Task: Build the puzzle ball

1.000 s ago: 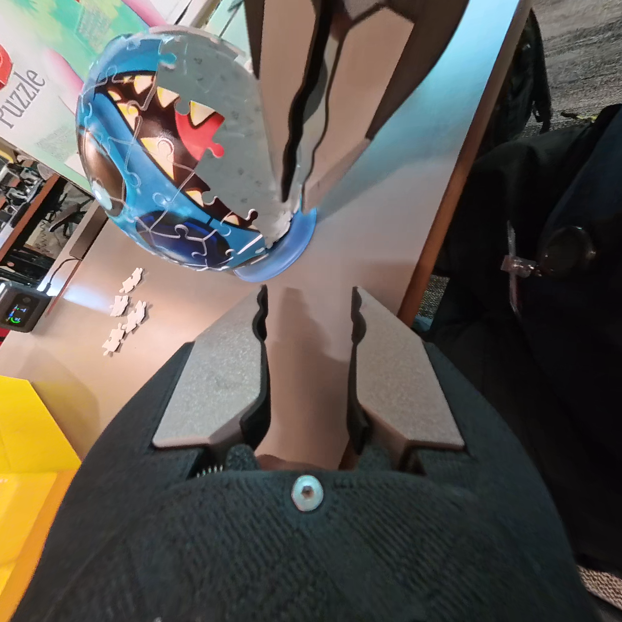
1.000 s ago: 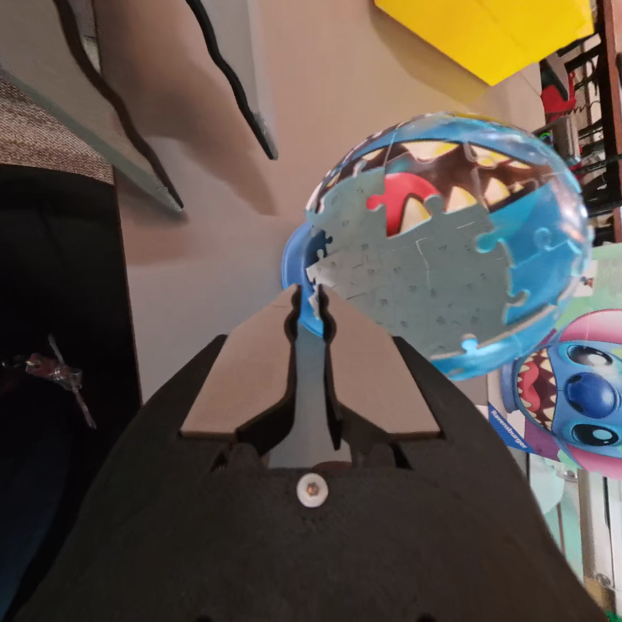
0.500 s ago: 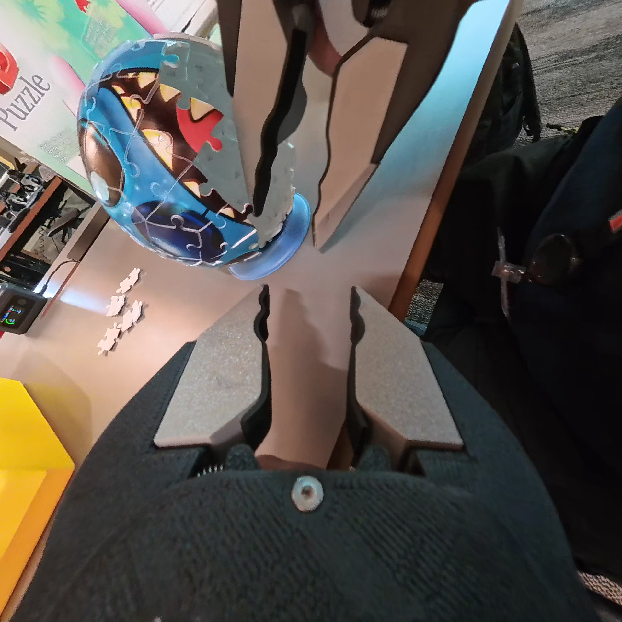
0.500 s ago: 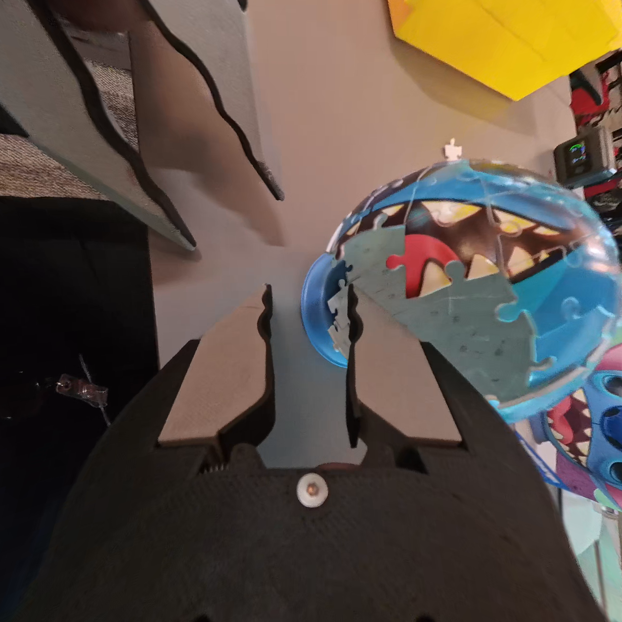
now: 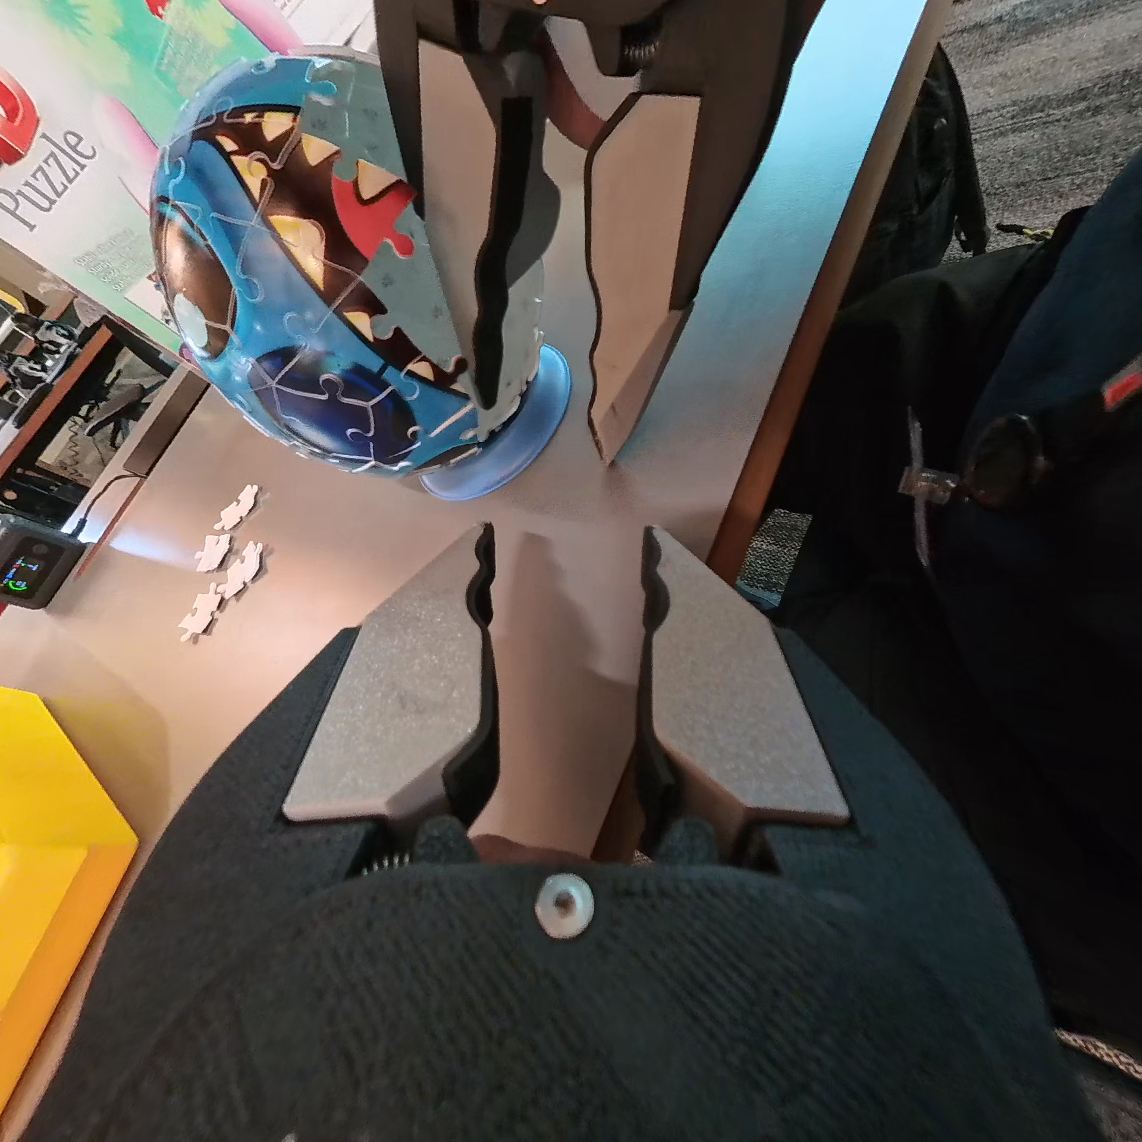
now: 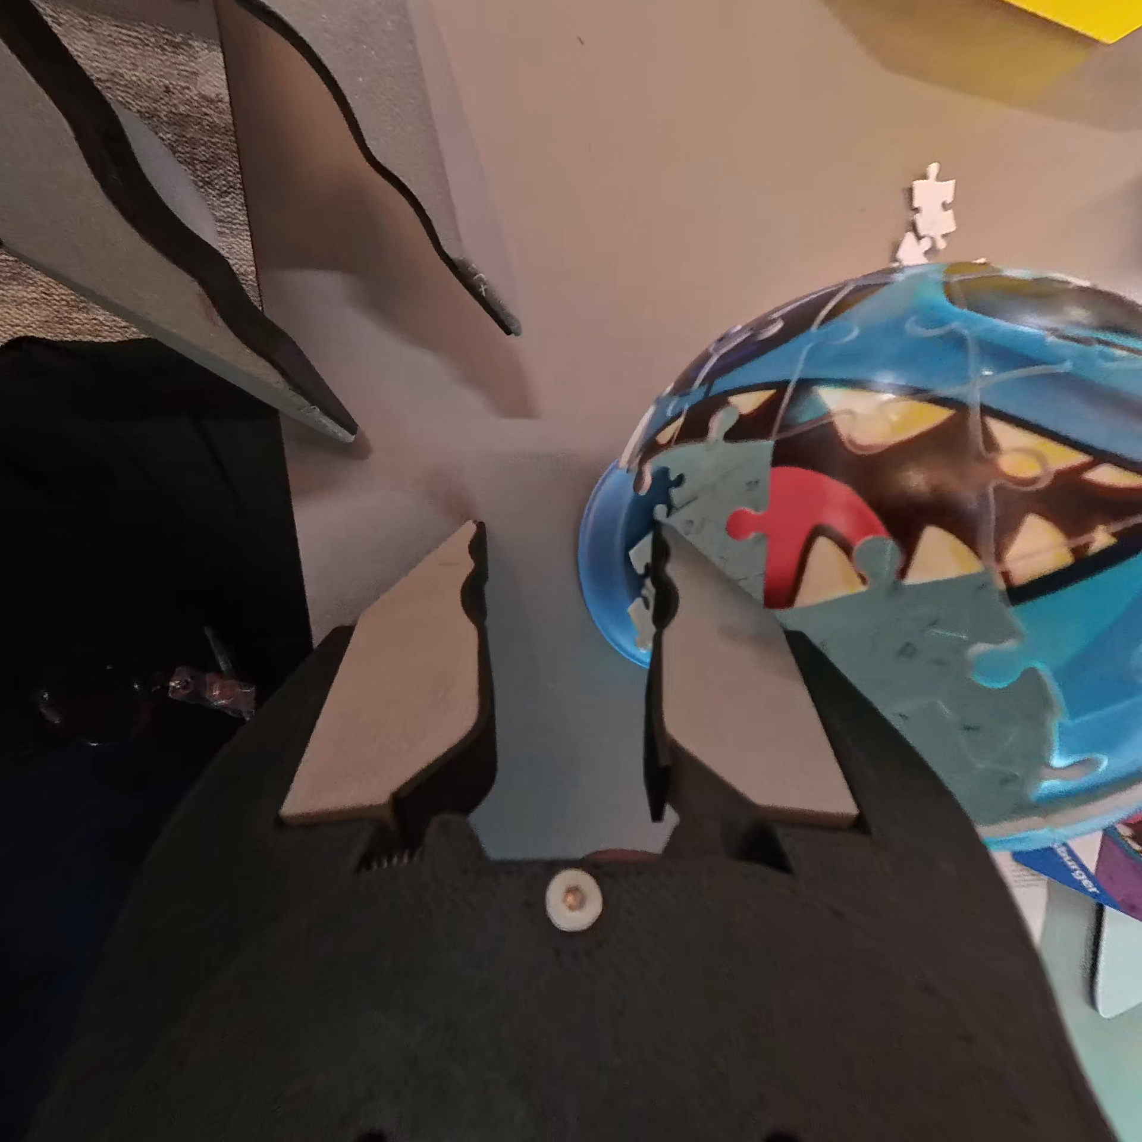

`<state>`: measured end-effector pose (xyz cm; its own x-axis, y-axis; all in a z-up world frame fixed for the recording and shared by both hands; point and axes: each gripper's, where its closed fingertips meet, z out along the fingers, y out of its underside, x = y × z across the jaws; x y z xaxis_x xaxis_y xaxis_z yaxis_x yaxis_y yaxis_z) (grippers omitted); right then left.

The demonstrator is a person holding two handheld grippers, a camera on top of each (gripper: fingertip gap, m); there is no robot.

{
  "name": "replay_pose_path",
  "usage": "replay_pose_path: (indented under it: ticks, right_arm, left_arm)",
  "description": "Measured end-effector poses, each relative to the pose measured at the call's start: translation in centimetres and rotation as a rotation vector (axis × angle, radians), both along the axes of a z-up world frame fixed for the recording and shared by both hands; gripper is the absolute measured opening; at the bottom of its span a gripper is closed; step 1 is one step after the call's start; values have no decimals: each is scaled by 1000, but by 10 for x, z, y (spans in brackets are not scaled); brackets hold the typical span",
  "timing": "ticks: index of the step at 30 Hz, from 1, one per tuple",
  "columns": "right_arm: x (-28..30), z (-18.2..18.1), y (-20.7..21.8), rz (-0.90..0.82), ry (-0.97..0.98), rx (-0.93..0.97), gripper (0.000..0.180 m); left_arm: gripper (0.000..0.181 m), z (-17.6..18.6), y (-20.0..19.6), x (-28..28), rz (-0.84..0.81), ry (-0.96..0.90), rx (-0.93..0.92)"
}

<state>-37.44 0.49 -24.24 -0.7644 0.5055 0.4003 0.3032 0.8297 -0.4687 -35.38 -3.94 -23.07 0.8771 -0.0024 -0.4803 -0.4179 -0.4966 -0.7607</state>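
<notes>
Now the round blue puzzle ball with a toothy mouth sits in its blue ring stand on the tan table. A second ago the right gripper pinched its edge; now its jaws are wide and hold nothing. The left gripper is wide and empty too. Loose white puzzle pieces lie nearby.

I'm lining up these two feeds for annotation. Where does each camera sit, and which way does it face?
Left wrist view: on the left gripper, looking across the table toward the puzzle ball and the facing right gripper; own open fingers show.
Right wrist view: on the right gripper, facing back; own open fingers show.
Shared: ball, blue stand, both grippers.
</notes>
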Motion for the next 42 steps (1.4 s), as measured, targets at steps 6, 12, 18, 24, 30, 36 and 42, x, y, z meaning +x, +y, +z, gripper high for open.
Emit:
replay_pose_path:
  ticks: [6,12,18,24,30,36,42]
  right_arm:
    - [4,-4,-1,-21,-89,-37,41]
    - [1,0,0,-24,-57,-22,55]
    - [4,-4,2,-73,-105,-55,52]
    - [0,-4,5,-115,-106,-89,58]
    - [3,-6,3,-144,-153,-149,49]
    - [3,-5,6,-151,-134,-139,61]
    - [0,-5,9,-177,-144,-162,62]
  left_arm:
    - [46,1,-4,-2,4,6,7]
    - [45,0,-8,-4,9,2,9]
    - [45,0,-9,-3,6,4,10]
    - [45,2,-11,-3,8,5,17]
    - [45,2,-13,-3,8,7,16]
    - [45,3,-14,-3,13,7,19]
    - [45,1,-13,-1,6,5,12]
